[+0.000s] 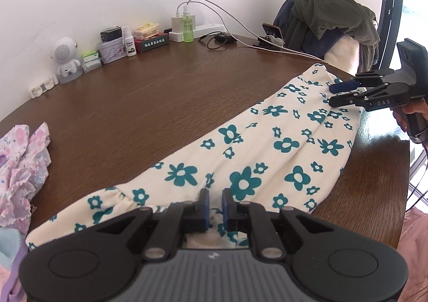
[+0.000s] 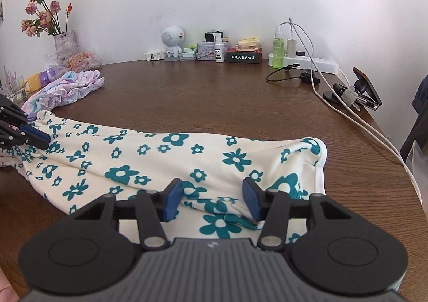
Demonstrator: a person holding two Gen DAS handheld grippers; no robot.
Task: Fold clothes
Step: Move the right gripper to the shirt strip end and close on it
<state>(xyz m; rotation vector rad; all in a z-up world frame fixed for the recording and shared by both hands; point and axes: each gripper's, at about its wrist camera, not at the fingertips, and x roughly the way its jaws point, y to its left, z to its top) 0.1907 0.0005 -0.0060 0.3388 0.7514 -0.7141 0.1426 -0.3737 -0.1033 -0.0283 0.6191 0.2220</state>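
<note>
A cream garment with teal flowers (image 1: 240,157) (image 2: 160,157) lies stretched across the brown table (image 1: 133,104) (image 2: 214,104). My left gripper (image 1: 215,201) is shut on the gathered edge at one end. The right wrist view shows it at the far left (image 2: 44,140), pinching that edge. My right gripper (image 2: 212,200) hovers over the other end near the hemmed opening. Its blue pads (image 2: 172,201) stand apart and do not press the cloth that lies between them. In the left wrist view the right gripper (image 1: 331,95) is at the far right, held by a hand.
A heap of pastel clothes (image 1: 18,168) (image 2: 69,85) lies beside the left gripper's end. Bottles, boxes and a small white speaker (image 2: 174,40) line the wall. A power strip with cables (image 2: 315,61) and a phone stand (image 2: 358,91) sit at the back right. A chair draped with dark clothes (image 1: 334,18) stands past the table edge.
</note>
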